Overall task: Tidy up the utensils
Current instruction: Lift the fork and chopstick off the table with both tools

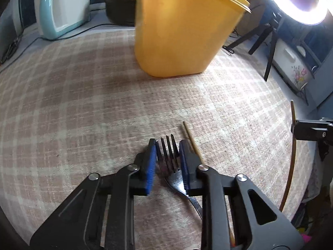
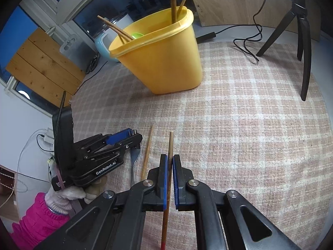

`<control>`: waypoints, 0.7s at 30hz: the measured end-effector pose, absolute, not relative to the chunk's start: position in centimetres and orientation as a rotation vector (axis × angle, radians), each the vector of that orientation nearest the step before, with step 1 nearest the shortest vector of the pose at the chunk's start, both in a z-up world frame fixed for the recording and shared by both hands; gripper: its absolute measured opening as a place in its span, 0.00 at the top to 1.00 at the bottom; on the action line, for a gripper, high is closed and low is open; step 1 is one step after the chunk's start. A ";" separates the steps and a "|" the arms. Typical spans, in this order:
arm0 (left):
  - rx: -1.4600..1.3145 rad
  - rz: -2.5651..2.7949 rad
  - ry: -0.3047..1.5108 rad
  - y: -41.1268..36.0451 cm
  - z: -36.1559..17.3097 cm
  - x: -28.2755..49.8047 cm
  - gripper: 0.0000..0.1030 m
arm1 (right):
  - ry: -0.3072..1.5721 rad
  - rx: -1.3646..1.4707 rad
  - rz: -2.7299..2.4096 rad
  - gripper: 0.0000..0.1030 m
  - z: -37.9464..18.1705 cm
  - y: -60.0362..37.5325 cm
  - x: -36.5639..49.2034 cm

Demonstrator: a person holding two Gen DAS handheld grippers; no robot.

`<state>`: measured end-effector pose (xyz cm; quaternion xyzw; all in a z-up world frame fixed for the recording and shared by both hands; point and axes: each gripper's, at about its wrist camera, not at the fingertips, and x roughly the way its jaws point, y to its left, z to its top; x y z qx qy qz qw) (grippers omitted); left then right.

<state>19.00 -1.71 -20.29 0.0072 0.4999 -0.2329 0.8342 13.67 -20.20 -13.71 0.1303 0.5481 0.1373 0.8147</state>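
A yellow utensil bin (image 1: 177, 33) stands on the checked cloth; the right wrist view shows it (image 2: 166, 62) holding several chopsticks and a green utensil. My left gripper (image 1: 167, 145) has its blue pads on both sides of a metal fork (image 1: 169, 156) that lies on the cloth, tines forward. It also shows in the right wrist view (image 2: 133, 137). My right gripper (image 2: 170, 160) is shut on a wooden chopstick (image 2: 169, 166), also seen at the right edge of the left wrist view (image 1: 292, 145). A second chopstick (image 2: 147, 152) lies on the cloth between the two grippers.
A black tripod (image 2: 301, 41) and a black cable (image 2: 247, 41) stand at the far right. A pale blue appliance (image 1: 62, 8) and a yellow-and-black pot (image 1: 120, 4) sit behind the bin. A ring light (image 1: 299, 0) glares top right. The table edge runs on the left.
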 end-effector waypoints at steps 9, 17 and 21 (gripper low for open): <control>0.201 -0.453 1.077 -5.9 -20.1 18.4 0.99 | 1.176 0.287 0.296 0.98 -14.2 -21.2 13.6; 0.245 -0.508 1.139 -6.5 -20.0 19.7 0.99 | 1.185 0.278 0.322 0.98 -14.5 -21.1 13.9; 0.122 -0.485 1.136 -4.6 -19.1 19.6 1.00 | 1.174 0.278 0.326 0.98 -14.3 -21.1 13.8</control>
